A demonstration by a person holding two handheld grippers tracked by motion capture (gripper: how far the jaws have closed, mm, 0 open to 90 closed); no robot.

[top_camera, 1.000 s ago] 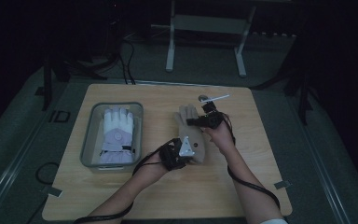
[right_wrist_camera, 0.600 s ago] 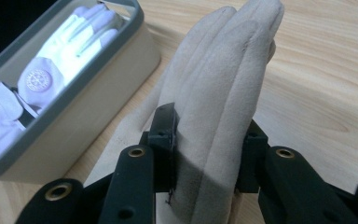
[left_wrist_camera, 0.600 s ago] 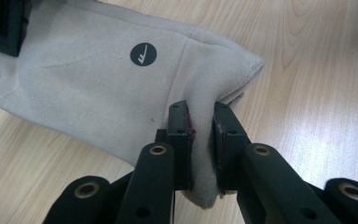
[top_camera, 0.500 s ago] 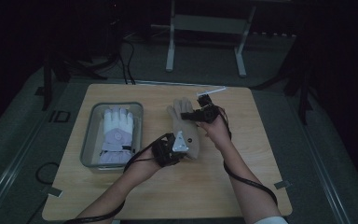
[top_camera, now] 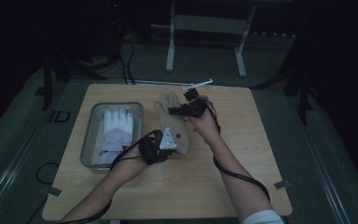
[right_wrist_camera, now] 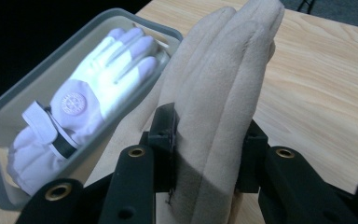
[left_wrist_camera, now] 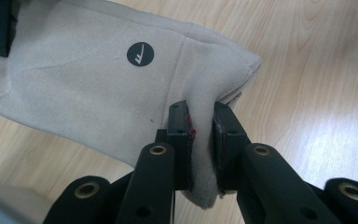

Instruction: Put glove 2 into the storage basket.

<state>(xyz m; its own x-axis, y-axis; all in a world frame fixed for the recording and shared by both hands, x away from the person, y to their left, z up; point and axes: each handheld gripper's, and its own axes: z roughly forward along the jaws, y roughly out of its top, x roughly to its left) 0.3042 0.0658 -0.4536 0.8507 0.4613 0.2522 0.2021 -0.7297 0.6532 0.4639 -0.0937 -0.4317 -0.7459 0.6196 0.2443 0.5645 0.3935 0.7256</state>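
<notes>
You have two gloves here: one beige glove just right of the bin and one white glove lying inside it. There is one clear bin, one wooden table under the bin, and two tools: left tool and right tool, both right of the bin.

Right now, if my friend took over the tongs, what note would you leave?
Left tongs: shut on the cuff end of the beige glove.
Right tongs: shut on the beige glove's fingers.
The glove hangs stretched between both tongs above the wooden table, beside the grey bin.
Done: a white glove already lies in the bin.
Left, probably: carry the beige glove over to the bin, lower it in, open both tongs.
</notes>
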